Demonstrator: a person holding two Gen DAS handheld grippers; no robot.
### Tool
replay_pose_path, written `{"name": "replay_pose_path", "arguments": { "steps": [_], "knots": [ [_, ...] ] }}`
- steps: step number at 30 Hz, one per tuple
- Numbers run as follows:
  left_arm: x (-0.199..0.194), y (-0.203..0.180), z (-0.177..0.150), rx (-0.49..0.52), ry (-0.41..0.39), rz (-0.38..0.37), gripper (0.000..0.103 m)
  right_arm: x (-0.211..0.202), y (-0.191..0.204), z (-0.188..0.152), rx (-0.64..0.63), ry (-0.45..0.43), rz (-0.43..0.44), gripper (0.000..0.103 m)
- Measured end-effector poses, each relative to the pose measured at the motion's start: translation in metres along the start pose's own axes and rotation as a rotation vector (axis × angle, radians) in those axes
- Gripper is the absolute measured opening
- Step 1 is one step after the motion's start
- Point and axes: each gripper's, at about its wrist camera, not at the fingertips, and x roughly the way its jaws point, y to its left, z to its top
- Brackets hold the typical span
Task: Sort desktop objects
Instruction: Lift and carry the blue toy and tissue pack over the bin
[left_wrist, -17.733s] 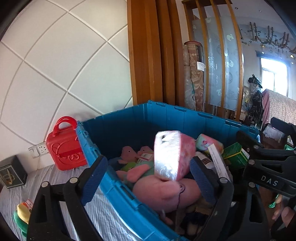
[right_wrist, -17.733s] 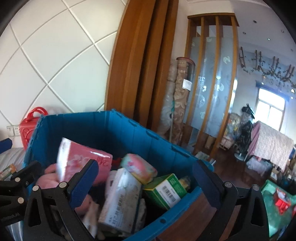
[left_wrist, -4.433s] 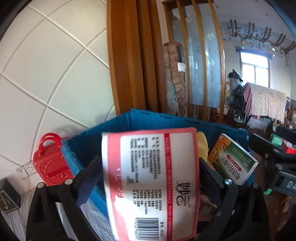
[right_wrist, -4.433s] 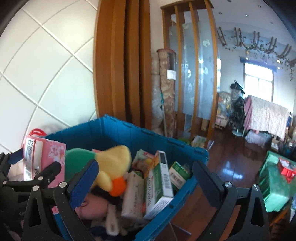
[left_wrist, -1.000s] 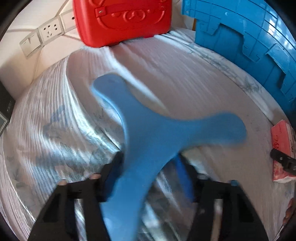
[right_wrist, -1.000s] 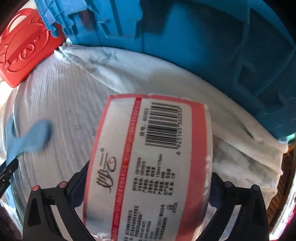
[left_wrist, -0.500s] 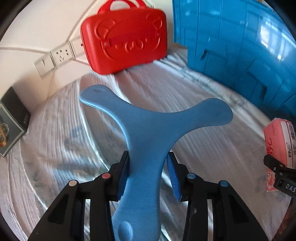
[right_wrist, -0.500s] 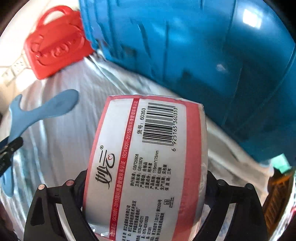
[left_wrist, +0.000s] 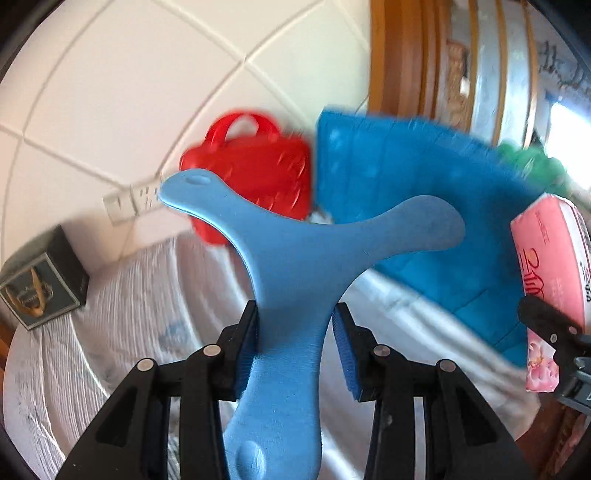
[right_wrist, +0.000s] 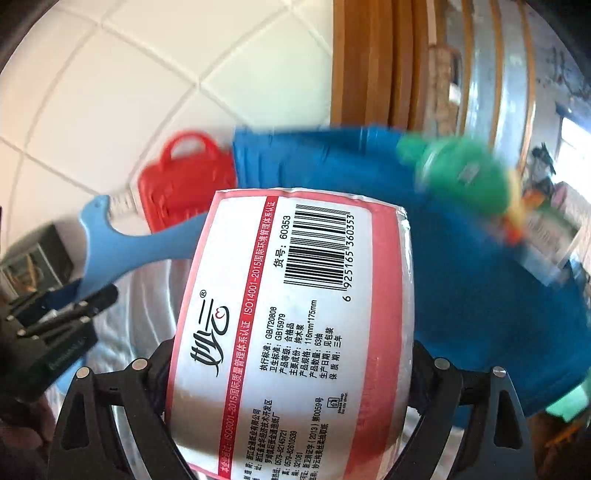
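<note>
My left gripper (left_wrist: 295, 350) is shut on a flat blue three-armed boomerang toy (left_wrist: 306, 254) and holds it up above the table, in front of the blue storage bin (left_wrist: 424, 206). The toy also shows at the left of the right wrist view (right_wrist: 122, 243). My right gripper (right_wrist: 291, 384) is shut on a pink and white tissue pack (right_wrist: 295, 325) with a barcode, held up before the bin (right_wrist: 461, 277). The pack also shows at the right edge of the left wrist view (left_wrist: 550, 280). A green and yellow plush toy (right_wrist: 469, 177) lies on top of the bin's load.
A red toy case (left_wrist: 255, 170) stands against the white tiled wall beside the bin. A dark box (left_wrist: 40, 280) sits at the left on the striped tablecloth (left_wrist: 129, 295). A wall socket (left_wrist: 133, 199) is behind. A wooden partition (right_wrist: 373, 62) rises behind the bin.
Both grippers have risen and tilted up from the tablecloth toward the bin, each keeping its object. The bin's top and the plush toy have come into view.
</note>
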Motion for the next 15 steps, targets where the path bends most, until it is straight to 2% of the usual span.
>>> {"name": "replay_pose_path", "arguments": {
  "steps": [3,7,12,15],
  "knots": [
    [-0.027,-0.03,0.025,-0.005,-0.062,-0.031,0.039,-0.043,-0.031,0.029,-0.003,-0.072,0.004,0.093],
    [-0.062,-0.087,0.057,0.009,-0.143,-0.085,0.039,-0.086,-0.086,0.061,-0.006,-0.146,-0.024,0.093],
    [-0.08,-0.184,0.087,0.052,-0.203,-0.116,0.039,-0.102,-0.182,0.095,-0.011,-0.194,-0.085,0.093],
    [-0.076,-0.251,0.102,0.053,-0.233,-0.114,0.039,-0.083,-0.24,0.114,-0.049,-0.203,-0.104,0.093]
  ]
}}
